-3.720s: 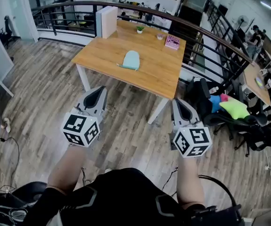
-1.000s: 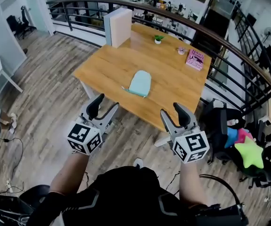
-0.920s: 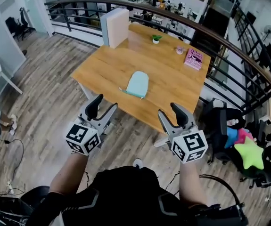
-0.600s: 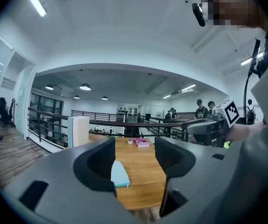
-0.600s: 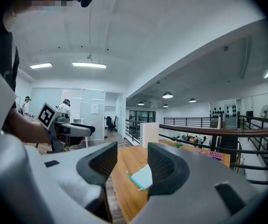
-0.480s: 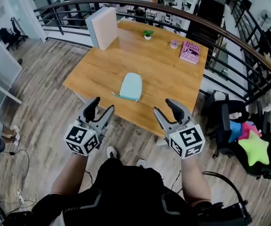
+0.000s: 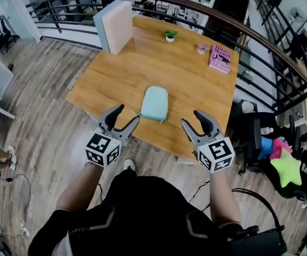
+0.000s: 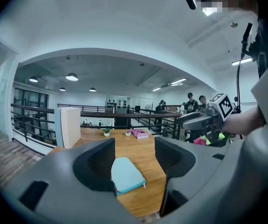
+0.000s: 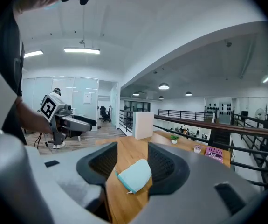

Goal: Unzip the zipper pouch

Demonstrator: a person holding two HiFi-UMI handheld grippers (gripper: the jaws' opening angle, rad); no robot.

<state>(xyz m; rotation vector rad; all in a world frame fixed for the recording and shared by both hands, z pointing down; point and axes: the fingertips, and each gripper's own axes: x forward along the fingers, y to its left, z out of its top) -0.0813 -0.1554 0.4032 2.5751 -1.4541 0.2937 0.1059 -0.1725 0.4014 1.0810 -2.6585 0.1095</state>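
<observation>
Table: wooden table [image 7: 196, 84] beside a railing; its near edge is within easy reach.
Pouch: mint zipper pouch [image 7: 155, 101] lies flat near that edge, zipper side towards the person.
Left gripper [image 7: 126, 115]: jaws wide, empty, short of the pouch; probably meant to steady the fabric.
Right gripper [image 7: 191, 118]: jaws wide, empty; probably meant for the pull.

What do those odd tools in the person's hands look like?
The left hand-held gripper and the right hand-held gripper are light grey, each with two curved jaws lined with dark ribbed pads. Each carries a white cube printed with black square markers. The person wears a black short-sleeved top with grey trim.
</observation>
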